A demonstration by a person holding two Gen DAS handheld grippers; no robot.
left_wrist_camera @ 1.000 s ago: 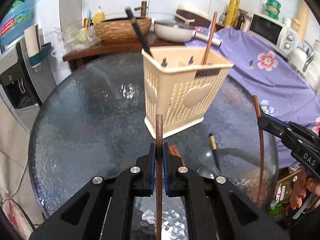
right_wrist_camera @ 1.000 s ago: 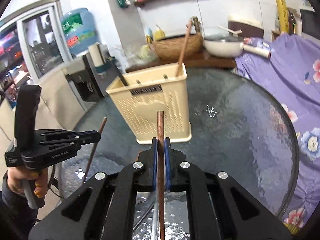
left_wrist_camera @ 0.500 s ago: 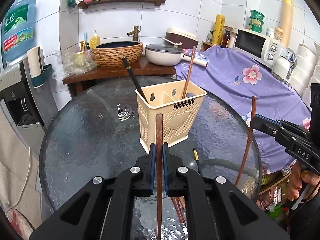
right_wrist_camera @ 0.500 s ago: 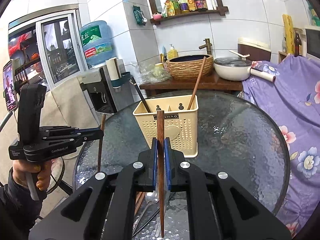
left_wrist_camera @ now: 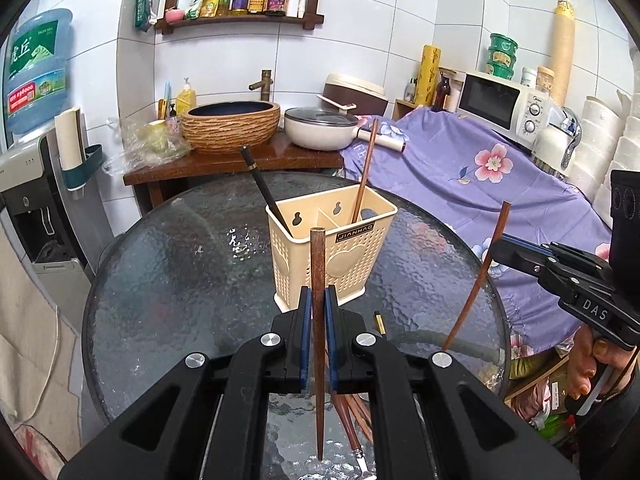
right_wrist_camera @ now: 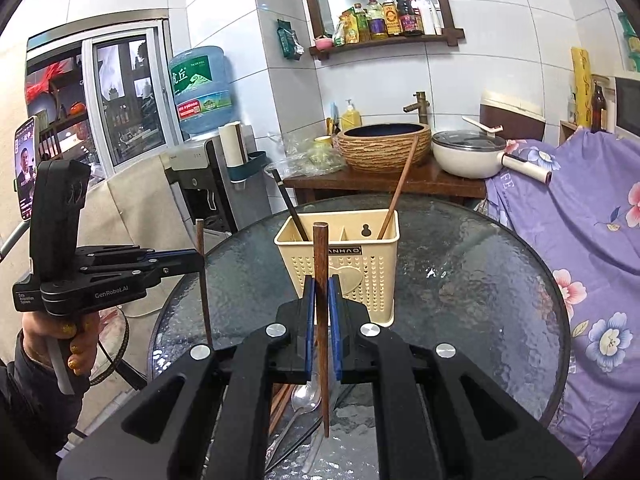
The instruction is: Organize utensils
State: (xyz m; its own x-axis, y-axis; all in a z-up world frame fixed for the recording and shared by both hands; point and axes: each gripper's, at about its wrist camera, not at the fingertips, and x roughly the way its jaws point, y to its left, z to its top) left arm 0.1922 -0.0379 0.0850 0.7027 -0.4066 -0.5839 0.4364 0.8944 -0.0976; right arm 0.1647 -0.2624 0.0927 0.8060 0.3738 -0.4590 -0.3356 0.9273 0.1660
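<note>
A cream utensil holder [left_wrist_camera: 332, 248] stands mid-table; it also shows in the right wrist view [right_wrist_camera: 340, 264]. It holds a black chopstick [left_wrist_camera: 264, 192] and a brown chopstick [left_wrist_camera: 365, 168]. My left gripper [left_wrist_camera: 319, 312] is shut on a brown chopstick [left_wrist_camera: 318, 264], held upright above the table, short of the holder. My right gripper [right_wrist_camera: 321, 300] is shut on another brown chopstick [right_wrist_camera: 320, 260], also upright. Each gripper shows in the other's view: the right [left_wrist_camera: 500, 246] and the left [right_wrist_camera: 198, 258]. Loose chopsticks [left_wrist_camera: 352, 412] and a spoon [right_wrist_camera: 306, 396] lie on the glass below.
The round glass table [left_wrist_camera: 180, 280] stands by a wooden counter with a basin [left_wrist_camera: 232, 124] and a pan [left_wrist_camera: 324, 128]. A purple flowered cloth [left_wrist_camera: 480, 184] covers furniture on the right. A water dispenser [right_wrist_camera: 200, 184] stands on the left.
Both grippers have risen and drawn back from the holder, each still holding its chopstick upright. The holder looks smaller and farther now.
</note>
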